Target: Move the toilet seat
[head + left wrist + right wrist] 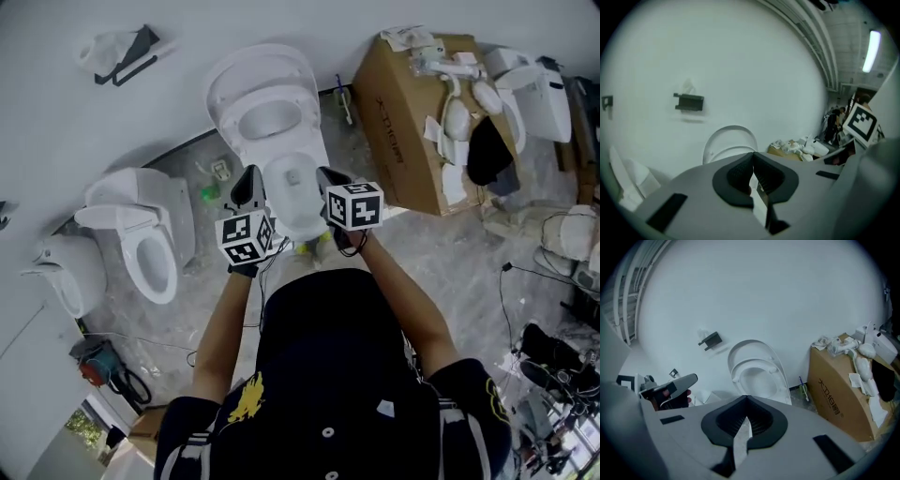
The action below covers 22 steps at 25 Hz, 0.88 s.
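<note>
White plastic, the toilet seat [234, 112] stands raised with its lid [262, 61] behind it, both leaning toward the wall [56, 112] above the open bowl [300, 211]. The left gripper [250, 173] and the right gripper [328, 178] hover side by side over the near end of the bowl, apart from the seat. Each has its jaws pressed together with nothing between them, as both gripper views show. That fits a seat already tipped up as well as one waiting to be brought down, and the pictures do not settle which. Either way, I judge that handling this ring well means a pinch on its free edge, far from the hinge, then a slow swing along the hinge's arc with no drop; shut jaws would have to part before any such grip
</note>
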Each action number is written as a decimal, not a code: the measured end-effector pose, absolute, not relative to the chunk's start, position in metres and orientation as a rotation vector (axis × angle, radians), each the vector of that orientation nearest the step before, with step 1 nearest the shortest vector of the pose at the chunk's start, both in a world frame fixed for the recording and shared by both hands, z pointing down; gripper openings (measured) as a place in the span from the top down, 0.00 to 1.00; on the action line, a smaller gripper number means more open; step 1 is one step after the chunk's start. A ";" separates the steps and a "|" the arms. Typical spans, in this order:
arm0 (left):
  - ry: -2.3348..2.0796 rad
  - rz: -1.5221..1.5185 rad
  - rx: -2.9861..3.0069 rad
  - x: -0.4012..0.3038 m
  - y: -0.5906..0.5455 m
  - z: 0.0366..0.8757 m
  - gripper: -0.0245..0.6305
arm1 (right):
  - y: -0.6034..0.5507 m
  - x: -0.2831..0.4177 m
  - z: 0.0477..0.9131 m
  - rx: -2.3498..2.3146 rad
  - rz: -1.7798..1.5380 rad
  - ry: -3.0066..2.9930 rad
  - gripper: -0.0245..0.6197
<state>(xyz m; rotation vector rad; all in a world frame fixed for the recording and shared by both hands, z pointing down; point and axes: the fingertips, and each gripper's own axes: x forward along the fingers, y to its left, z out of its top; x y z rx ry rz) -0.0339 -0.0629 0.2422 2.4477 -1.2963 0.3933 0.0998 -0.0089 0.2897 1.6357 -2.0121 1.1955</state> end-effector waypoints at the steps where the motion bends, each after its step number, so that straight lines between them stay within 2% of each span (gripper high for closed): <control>1: -1.291 0.429 2.502 -0.031 -0.054 0.237 0.93 | -0.003 0.097 0.284 1.639 1.191 -2.021 0.92; 15: -1.219 0.500 2.528 -0.024 0.006 0.228 0.93 | 0.030 0.074 0.230 1.652 0.983 -2.124 0.92; 22: -1.278 0.353 2.539 -0.025 0.015 0.201 0.93 | 0.038 0.072 0.204 1.741 0.844 -2.233 0.92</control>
